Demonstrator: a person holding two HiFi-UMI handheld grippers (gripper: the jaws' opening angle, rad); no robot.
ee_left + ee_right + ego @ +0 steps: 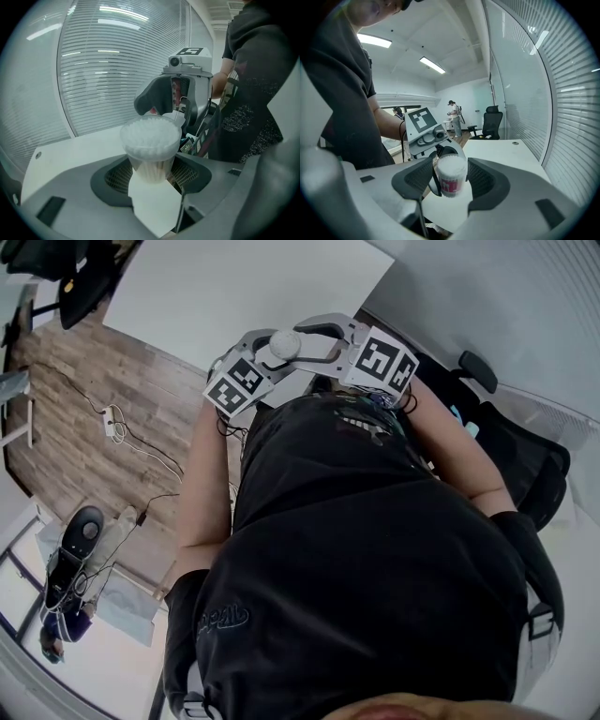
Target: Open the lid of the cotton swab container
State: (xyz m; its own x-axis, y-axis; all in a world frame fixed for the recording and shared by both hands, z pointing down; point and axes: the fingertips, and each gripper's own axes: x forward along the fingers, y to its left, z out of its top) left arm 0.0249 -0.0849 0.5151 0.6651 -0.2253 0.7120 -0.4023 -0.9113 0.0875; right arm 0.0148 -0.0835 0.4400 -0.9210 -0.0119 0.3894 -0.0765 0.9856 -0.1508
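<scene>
L tool (152, 176) clamps swab container (151, 140); R tool (451, 185) jaws apart, flanking it.

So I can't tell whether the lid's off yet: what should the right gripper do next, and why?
Probably ease the right gripper forward until its open jaws flank the top of the cotton swab container, then close there. The left gripper clamps the container's body, while the right jaws stand apart, pressing nothing.
</scene>
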